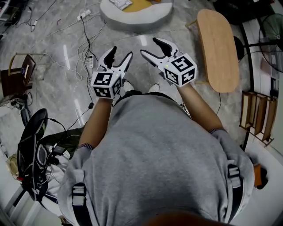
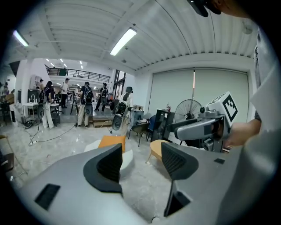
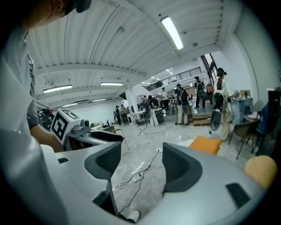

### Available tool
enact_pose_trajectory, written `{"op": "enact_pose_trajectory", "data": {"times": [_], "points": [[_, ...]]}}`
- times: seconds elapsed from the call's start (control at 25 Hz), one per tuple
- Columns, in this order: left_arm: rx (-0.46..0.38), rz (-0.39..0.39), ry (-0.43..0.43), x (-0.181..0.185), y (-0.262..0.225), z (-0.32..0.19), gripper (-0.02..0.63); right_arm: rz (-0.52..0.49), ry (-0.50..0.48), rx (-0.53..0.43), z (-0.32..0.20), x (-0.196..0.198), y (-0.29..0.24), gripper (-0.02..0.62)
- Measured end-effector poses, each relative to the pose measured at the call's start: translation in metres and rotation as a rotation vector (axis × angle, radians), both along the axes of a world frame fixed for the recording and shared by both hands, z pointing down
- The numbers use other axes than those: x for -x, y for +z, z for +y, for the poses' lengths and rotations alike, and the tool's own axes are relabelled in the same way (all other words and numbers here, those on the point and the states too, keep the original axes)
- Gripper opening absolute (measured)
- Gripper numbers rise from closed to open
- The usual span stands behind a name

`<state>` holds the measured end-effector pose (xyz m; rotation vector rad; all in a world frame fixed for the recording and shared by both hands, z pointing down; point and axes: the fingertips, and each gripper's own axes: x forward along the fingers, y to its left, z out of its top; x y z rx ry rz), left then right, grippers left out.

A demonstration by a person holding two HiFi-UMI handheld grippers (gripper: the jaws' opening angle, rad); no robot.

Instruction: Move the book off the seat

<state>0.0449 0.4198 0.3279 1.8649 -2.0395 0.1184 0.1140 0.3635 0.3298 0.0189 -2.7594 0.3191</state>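
Here, left tool (image 1: 121, 52) and right tool (image 1: 150, 46) both gape, gripping nothing.

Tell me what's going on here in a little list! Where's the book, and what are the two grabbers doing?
seat: round, white, on the floor ahead
book: lying on the seat's orange cushion, untouched
left gripper: fingers apart, empty, in the air
right gripper: fingers apart, empty, in the air
nearby: wooden table at right, cables on the floor
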Motion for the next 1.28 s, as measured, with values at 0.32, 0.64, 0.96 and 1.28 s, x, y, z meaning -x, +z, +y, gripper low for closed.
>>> {"op": "enact_pose_trajectory", "data": {"times": [0.32,0.64,0.96,1.28], "points": [[0.04,0.013,-0.029,-0.011,0.015,-0.02,0.302,0.025,-0.011,0.012,-0.021,-0.01,0.019,0.305],[0.022,0.018,-0.034,0.028,0.018,-0.049,0.302,0.042,0.001,0.026,-0.049,0.023,0.03,0.302],[0.008,0.016,0.0,0.113,0.023,-0.092,0.302,0.07,0.014,0.017,-0.083,0.104,0.032,0.304],[0.004,0.038,0.037,0.208,0.019,-0.126,0.302,0.099,0.063,0.008,-0.12,0.189,0.029,0.305]]}}
